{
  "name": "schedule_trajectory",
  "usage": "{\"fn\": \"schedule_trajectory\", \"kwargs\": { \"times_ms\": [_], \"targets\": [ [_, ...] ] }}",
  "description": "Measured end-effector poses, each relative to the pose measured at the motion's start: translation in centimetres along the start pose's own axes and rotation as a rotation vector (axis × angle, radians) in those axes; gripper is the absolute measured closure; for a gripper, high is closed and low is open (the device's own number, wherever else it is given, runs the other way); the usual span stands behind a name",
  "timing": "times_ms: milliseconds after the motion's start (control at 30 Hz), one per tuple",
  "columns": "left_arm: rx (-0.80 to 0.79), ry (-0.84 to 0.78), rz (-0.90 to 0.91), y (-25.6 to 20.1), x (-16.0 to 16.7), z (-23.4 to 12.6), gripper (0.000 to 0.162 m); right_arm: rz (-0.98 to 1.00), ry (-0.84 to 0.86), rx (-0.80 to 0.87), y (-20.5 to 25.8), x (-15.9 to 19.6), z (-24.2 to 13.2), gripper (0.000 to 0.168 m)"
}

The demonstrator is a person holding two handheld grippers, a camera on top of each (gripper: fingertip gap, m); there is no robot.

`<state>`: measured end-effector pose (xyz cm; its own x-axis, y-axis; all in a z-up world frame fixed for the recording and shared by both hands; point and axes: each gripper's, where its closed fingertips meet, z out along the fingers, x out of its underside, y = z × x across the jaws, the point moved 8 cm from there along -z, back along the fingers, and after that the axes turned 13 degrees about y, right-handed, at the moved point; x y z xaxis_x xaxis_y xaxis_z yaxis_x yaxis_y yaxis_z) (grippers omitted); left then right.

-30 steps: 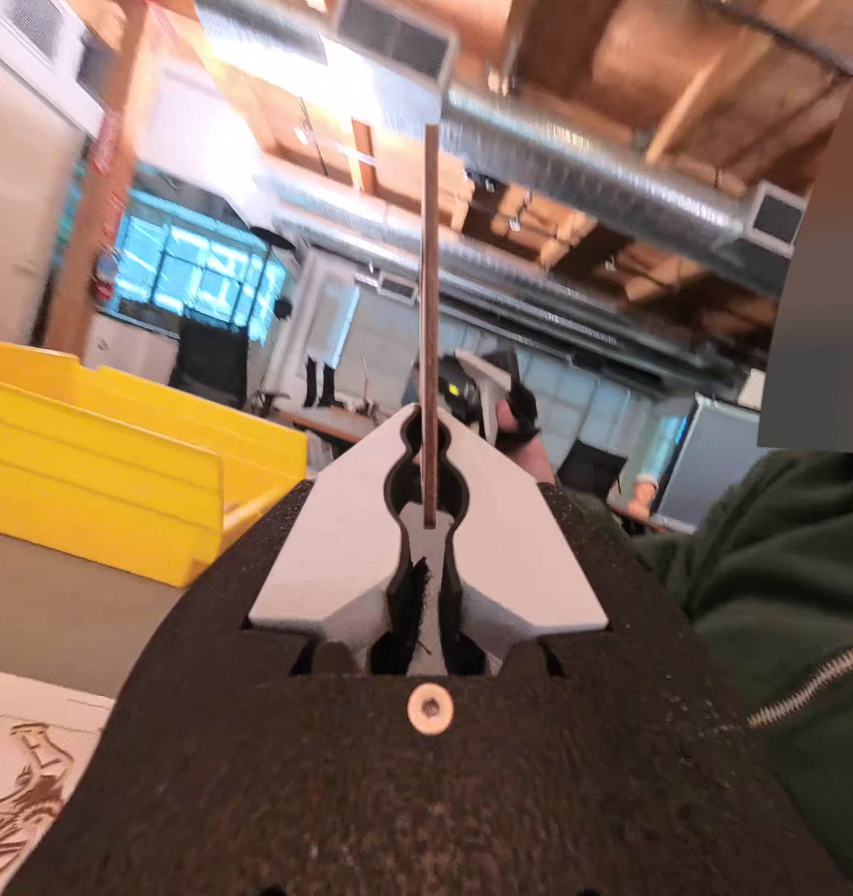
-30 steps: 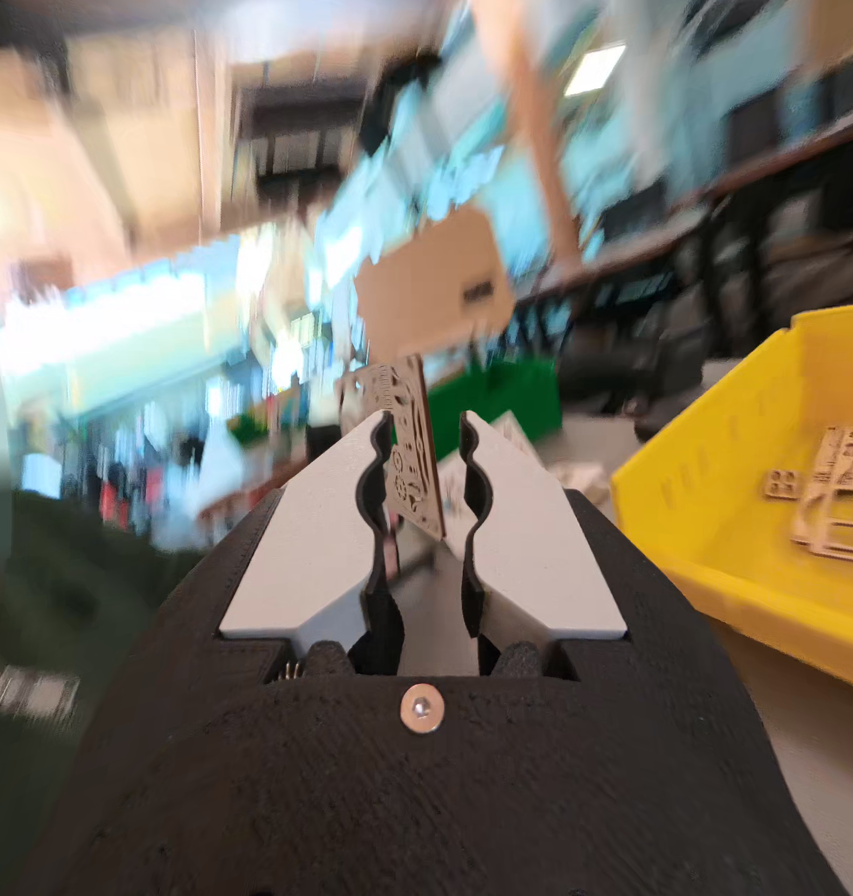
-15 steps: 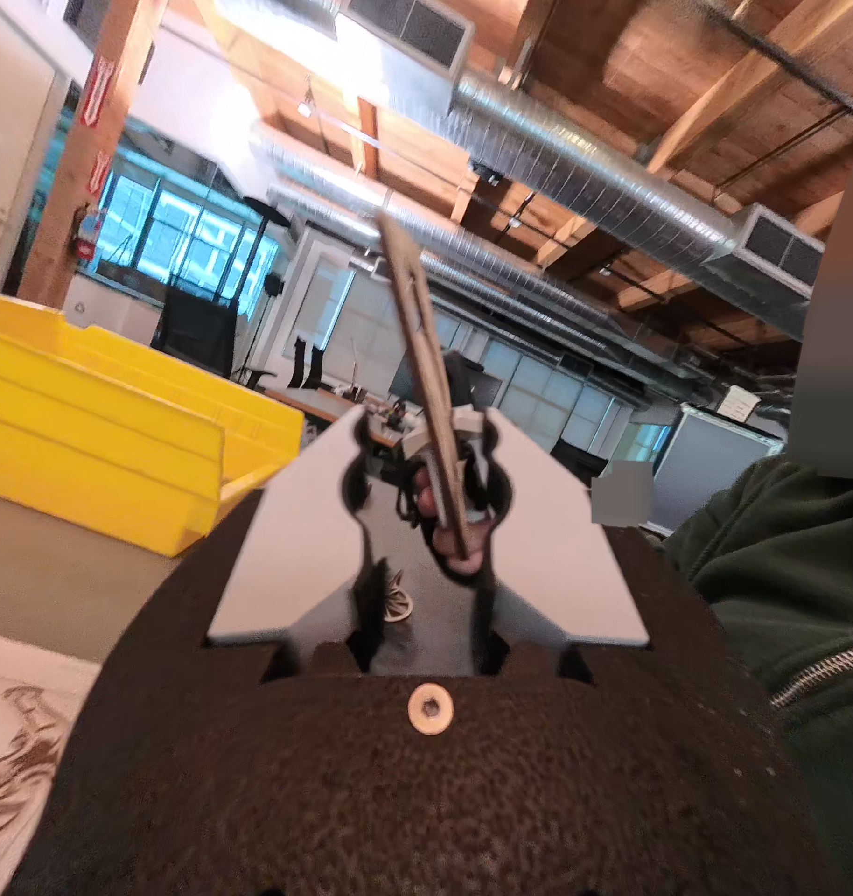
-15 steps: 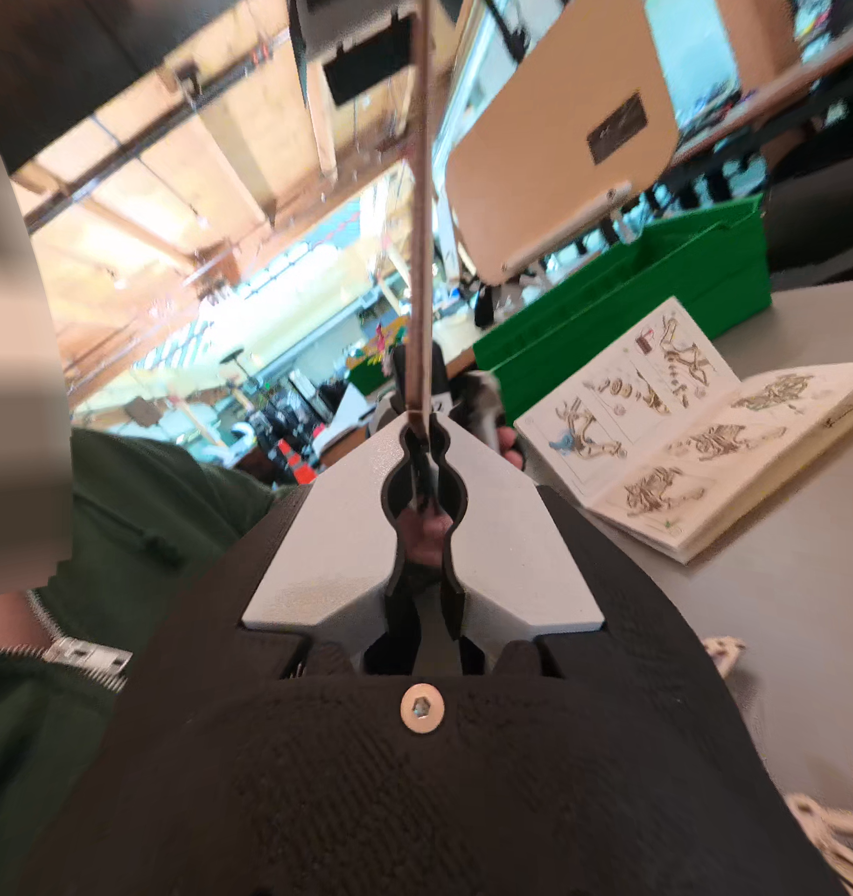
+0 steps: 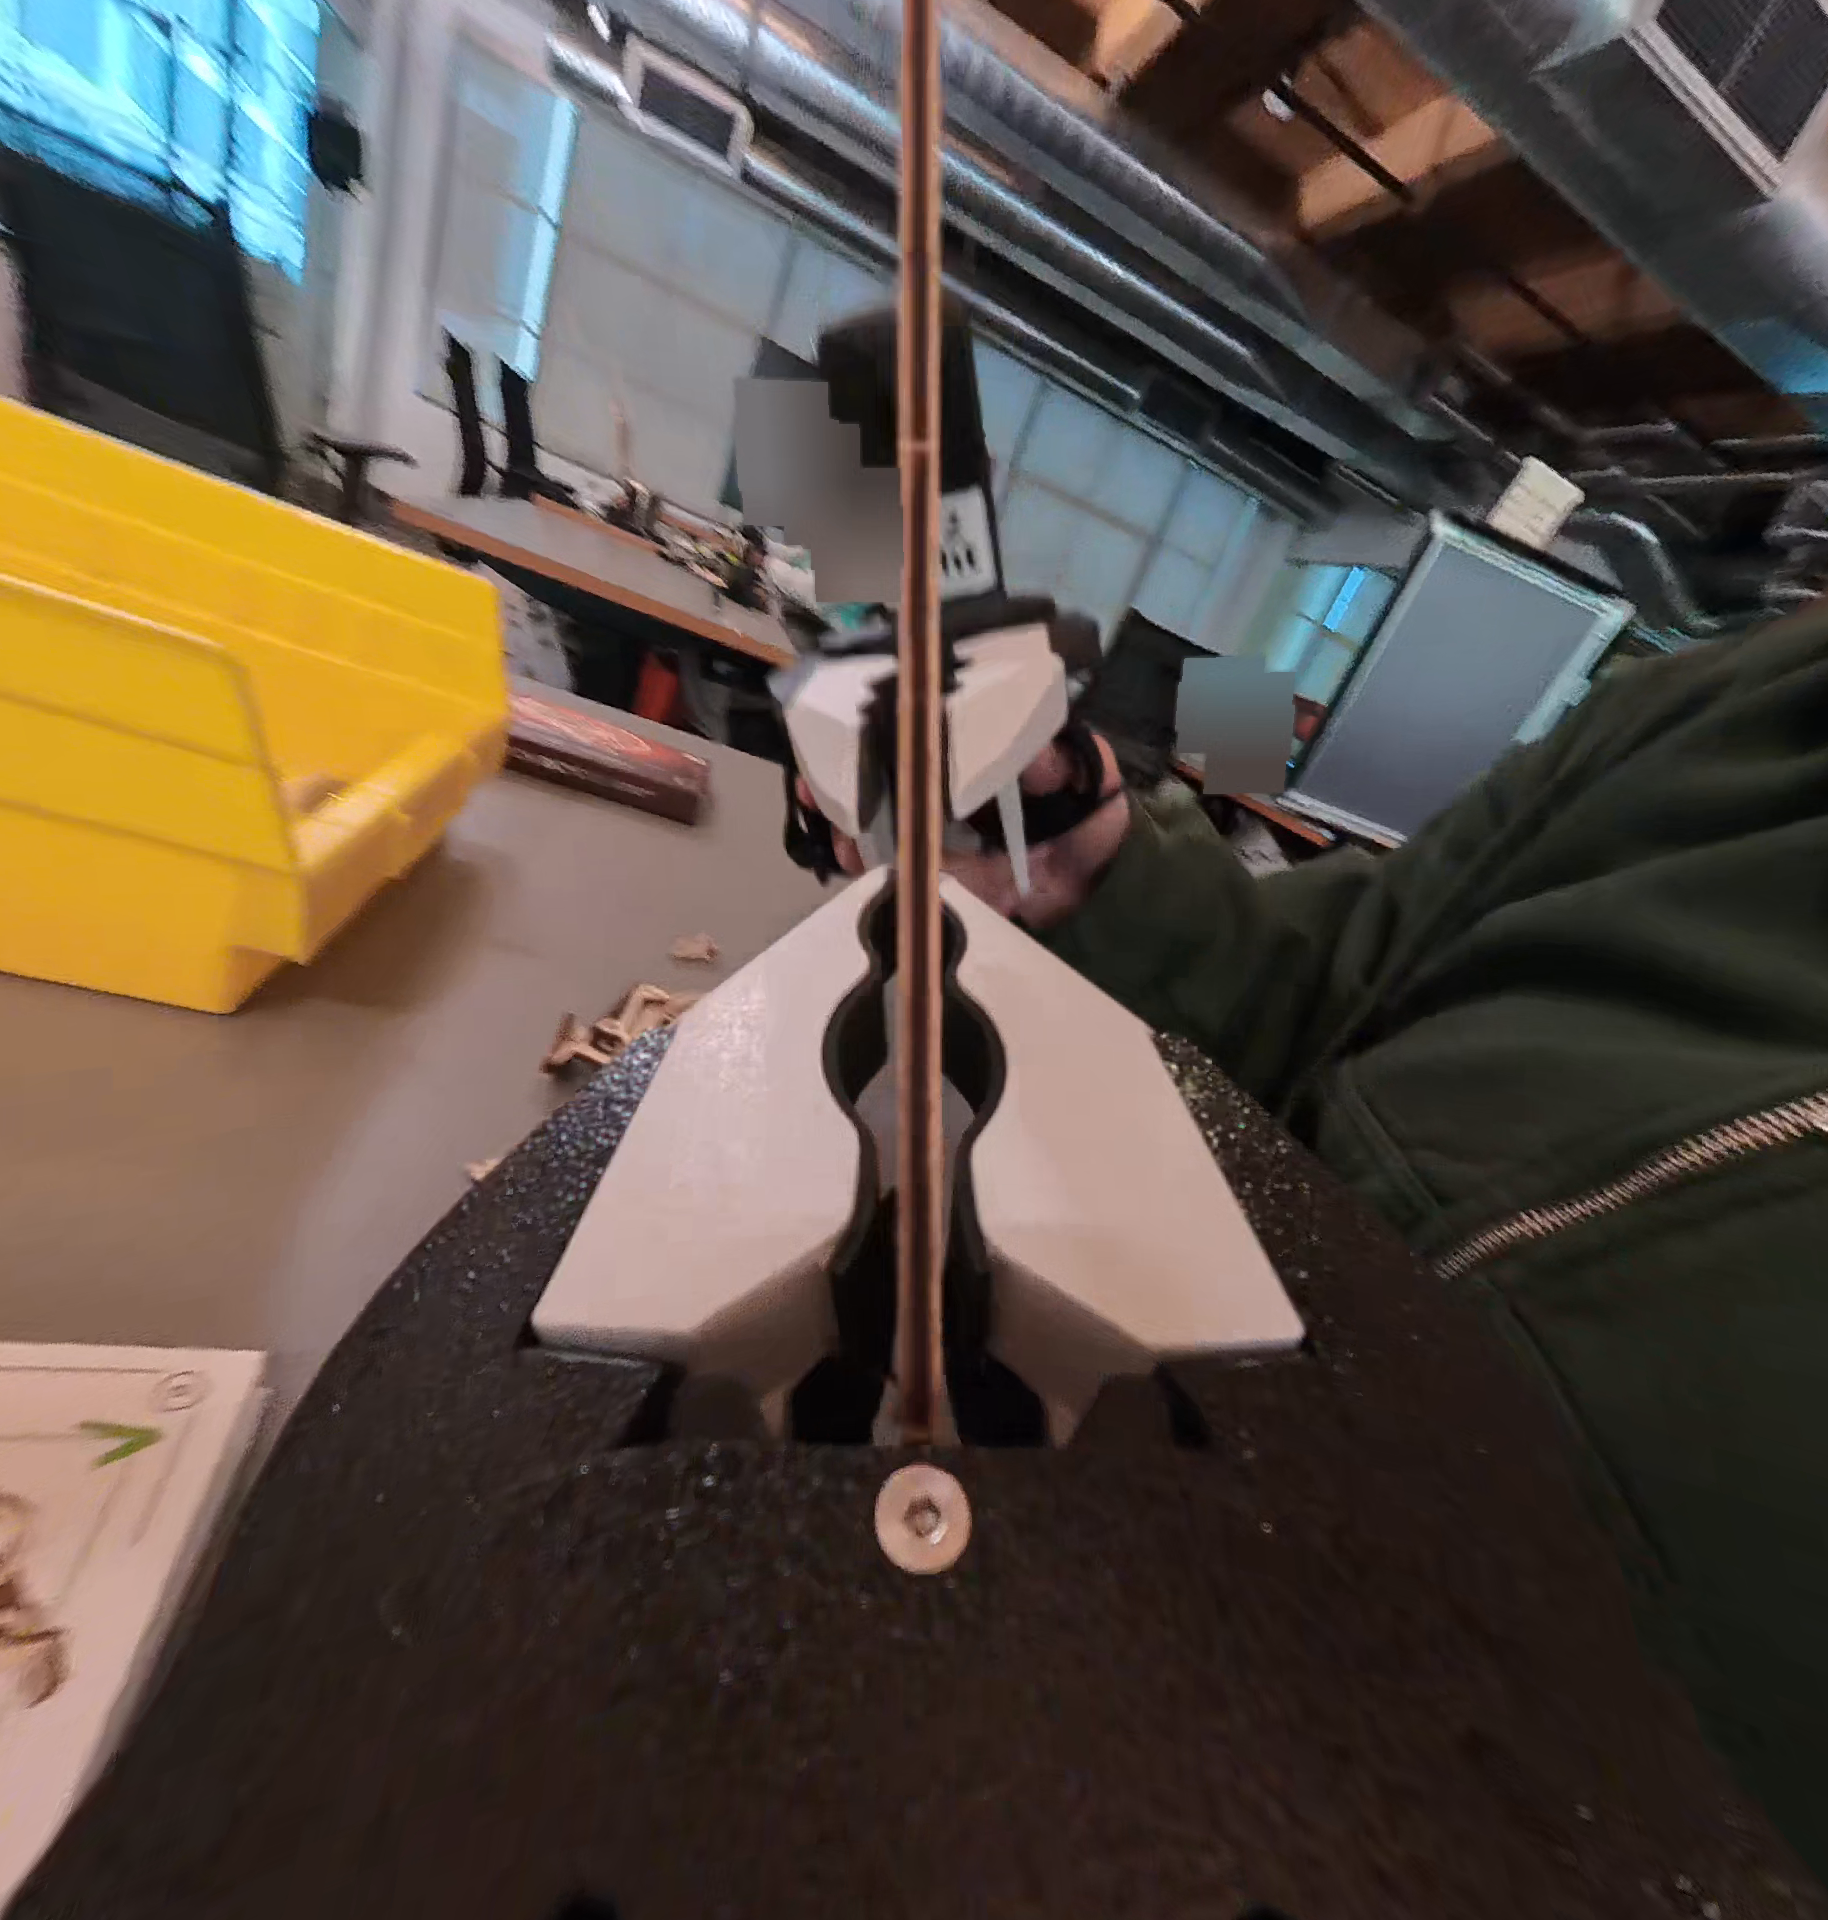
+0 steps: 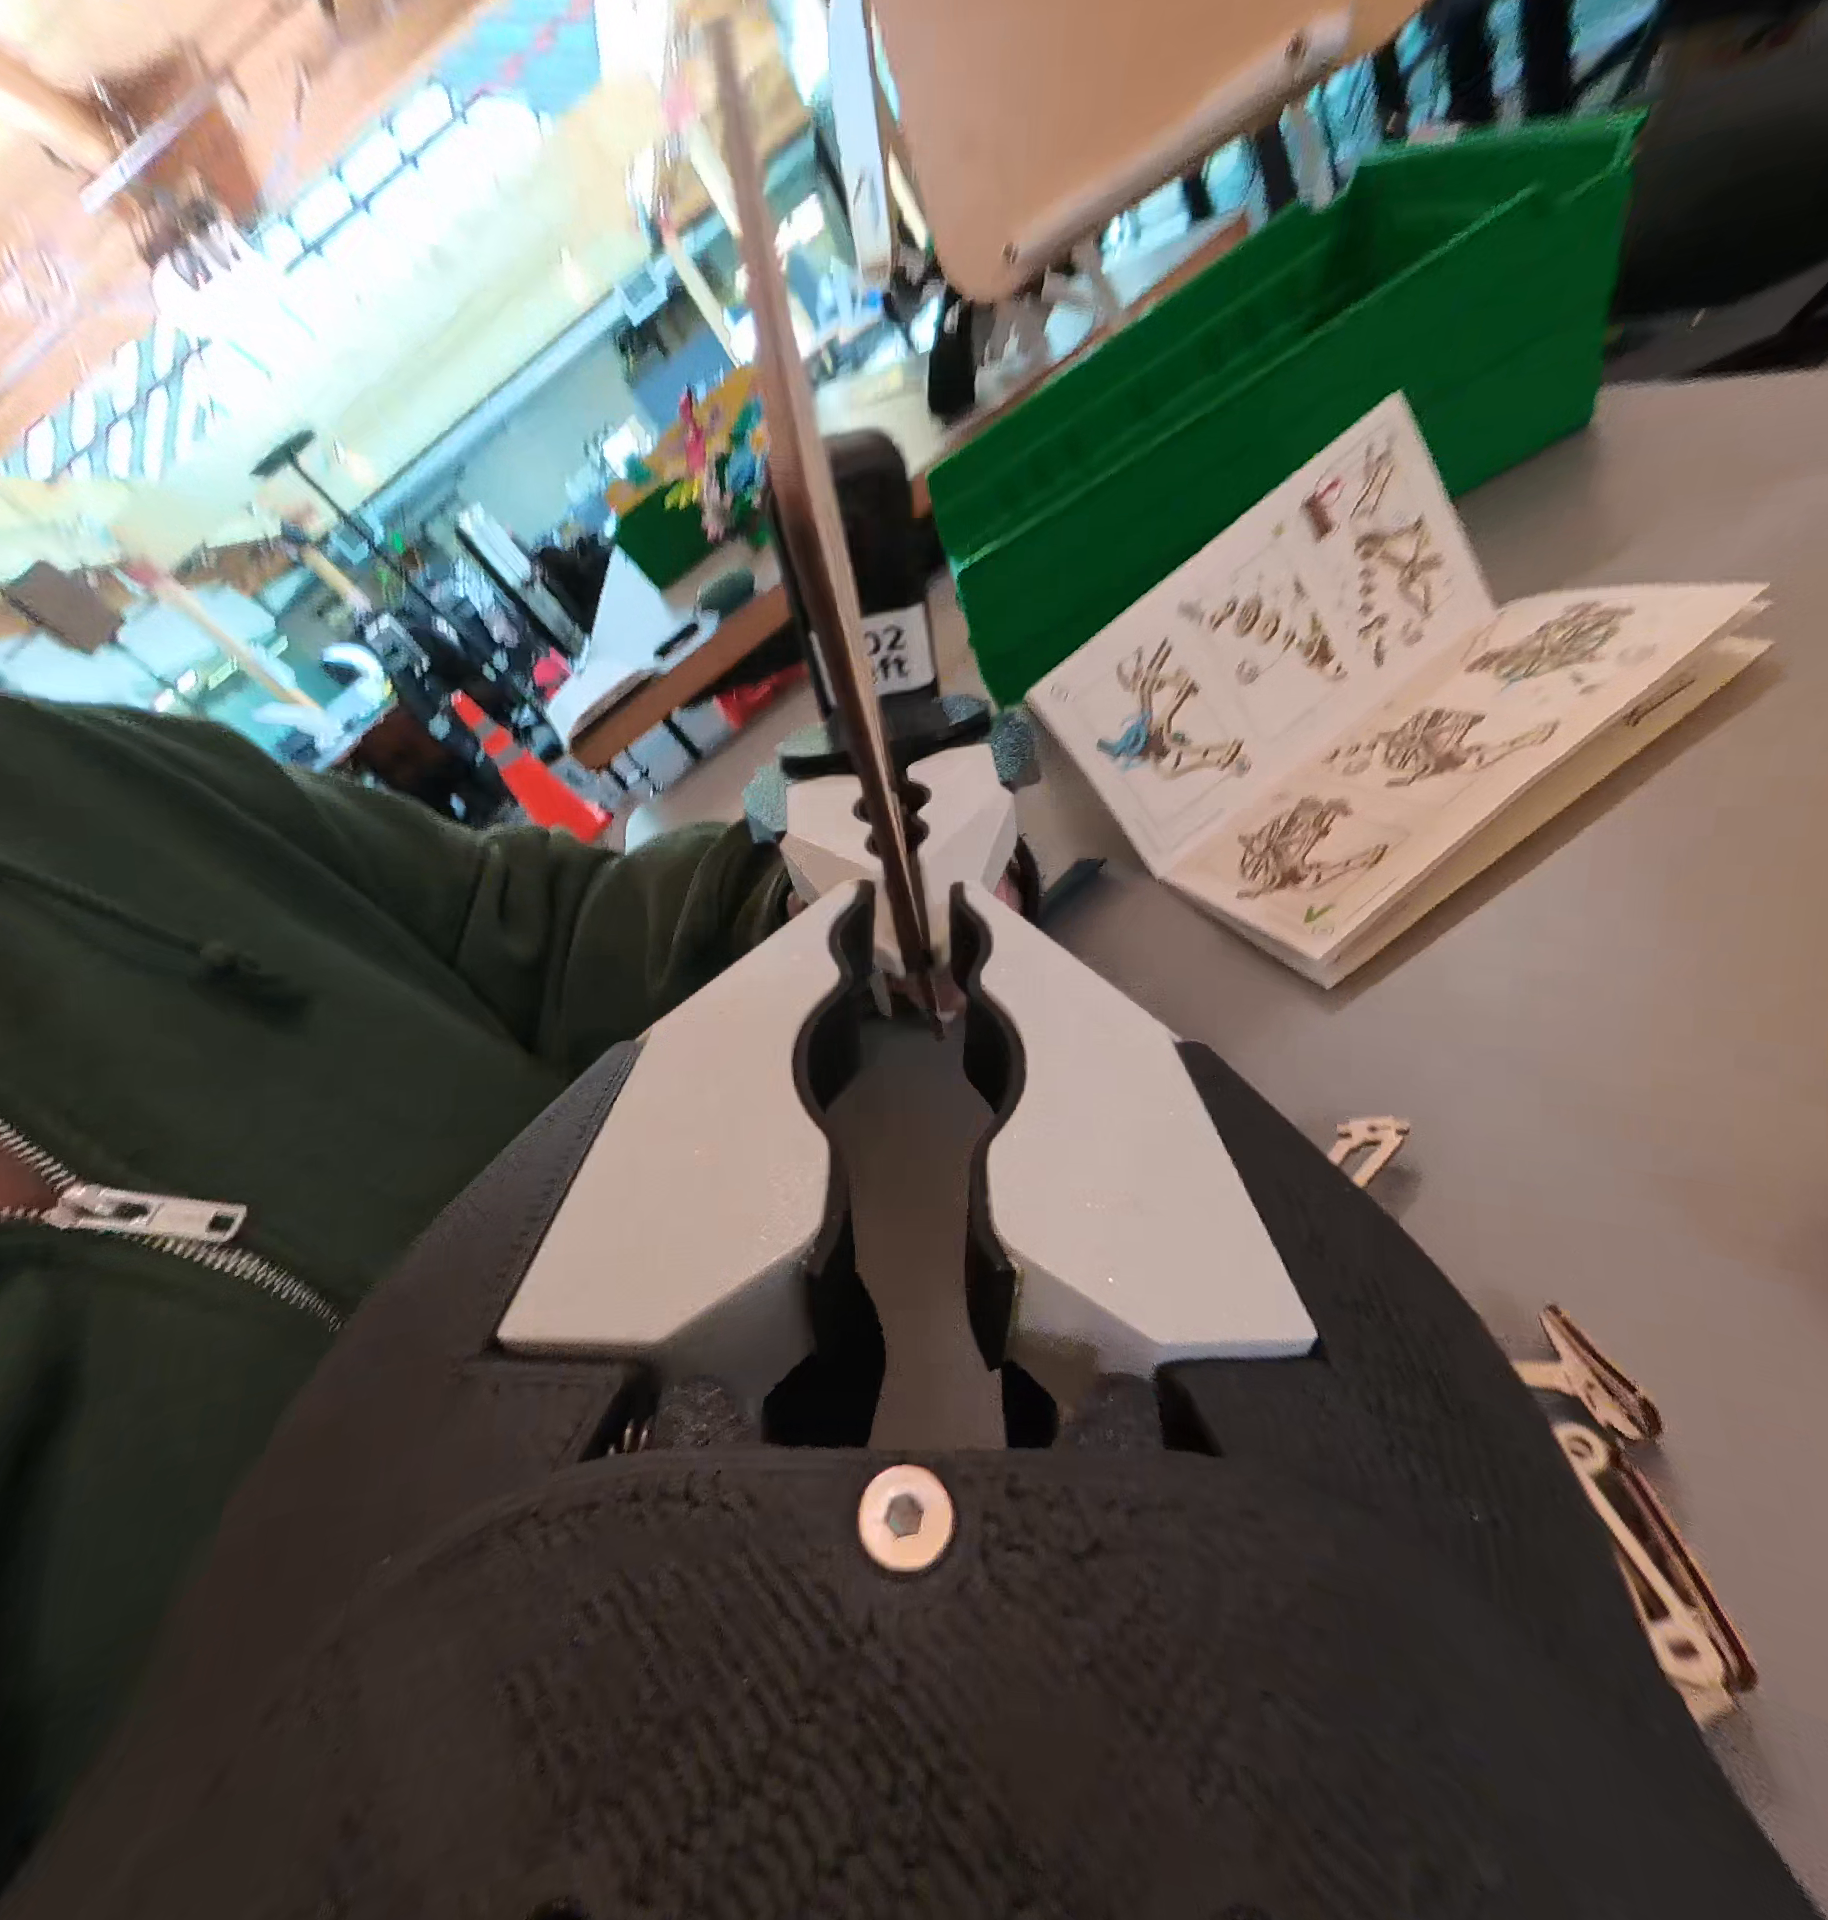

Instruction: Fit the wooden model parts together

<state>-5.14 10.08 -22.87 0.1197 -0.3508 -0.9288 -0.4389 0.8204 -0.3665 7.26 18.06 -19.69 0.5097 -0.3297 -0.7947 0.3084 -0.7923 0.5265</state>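
Two grey-fingered grippers face to face at frame centre: left gripper [image 5: 916, 914] pinching thin edge-on wooden model sheet [image 5: 920, 623], right gripper [image 6: 912, 914] spread beside its tip [image 6: 785, 416]. Handover underway; next, likely regripping.

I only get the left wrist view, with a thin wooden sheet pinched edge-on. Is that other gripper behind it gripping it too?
Observer: No. The right gripper is open, the wooden sheet just passing between its tips.
Operator: What lies past it?
Observer: A green bin, behind an open instruction booklet.
Operator: Any spare parts?
Observer: Yes, loose wooden parts lie on the table by the right gripper.
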Motion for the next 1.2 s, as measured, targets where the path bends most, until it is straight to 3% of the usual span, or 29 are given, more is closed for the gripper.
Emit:
{"fn": "schedule_trajectory", "kwargs": {
  "times_ms": [167,433,967,1100,1200],
  "targets": [
    [-0.112,-0.065,0.047,0.3,-0.4,-0.8,0.162,-0.055,-0.128,0.076,-0.4,0.2,0.6,0.159],
    [-0.151,-0.060,0.073,0.2,-0.3,-0.6,0.162,-0.112,-0.133,0.119,-0.2,0.1,1.0,0.166],
    [-0.614,0.085,0.459,-1.3,-0.8,-0.7,0.162,-0.111,-0.230,0.315,0.6,0.2,2.2,0.165],
    [-0.685,0.130,0.511,-1.3,-0.8,-0.6,0.161,-0.107,-0.242,0.371,0.4,0.4,2.4,0.167],
    [-0.642,0.134,0.474,-0.9,-0.7,-0.8,0.162,-0.100,-0.239,0.366,0.1,0.5,2.5,0.167]
  ]
}}
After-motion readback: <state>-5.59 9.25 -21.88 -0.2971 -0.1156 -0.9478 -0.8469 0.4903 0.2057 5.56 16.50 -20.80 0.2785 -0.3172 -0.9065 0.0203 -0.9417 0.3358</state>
